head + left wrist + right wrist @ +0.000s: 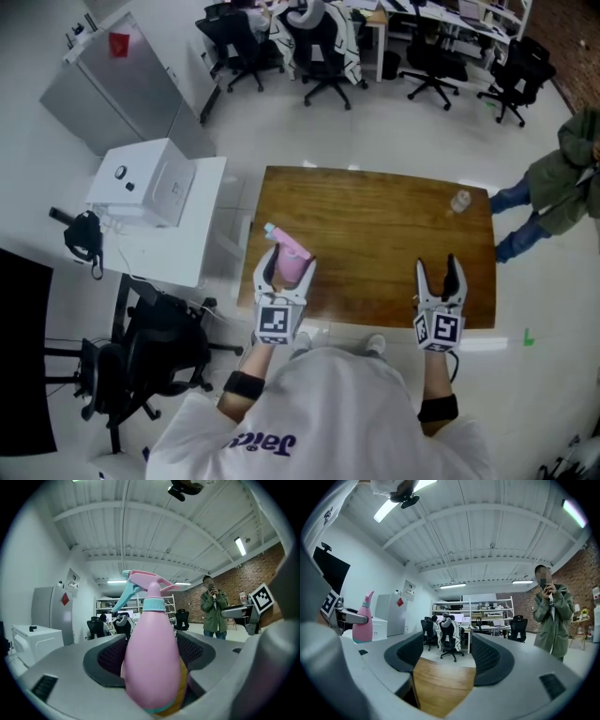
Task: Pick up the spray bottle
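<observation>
A pink spray bottle (293, 255) with a teal collar and trigger stands upright over the near left part of the wooden table (375, 225). My left gripper (286, 269) is shut on it. In the left gripper view the bottle's body (152, 658) fills the gap between the dark pads (105, 656). Whether its base touches the table is hidden. My right gripper (437, 268) hovers open at the table's near right edge with only wood between its pads (487, 656). From there the bottle (362, 620) shows far left.
A small clear object (459, 201) lies at the table's far right corner. A person in a green jacket (562, 178) stands just beyond it. A white unit (150, 183) and black chair (141, 356) flank the table's left; office chairs (323, 56) stand farther back.
</observation>
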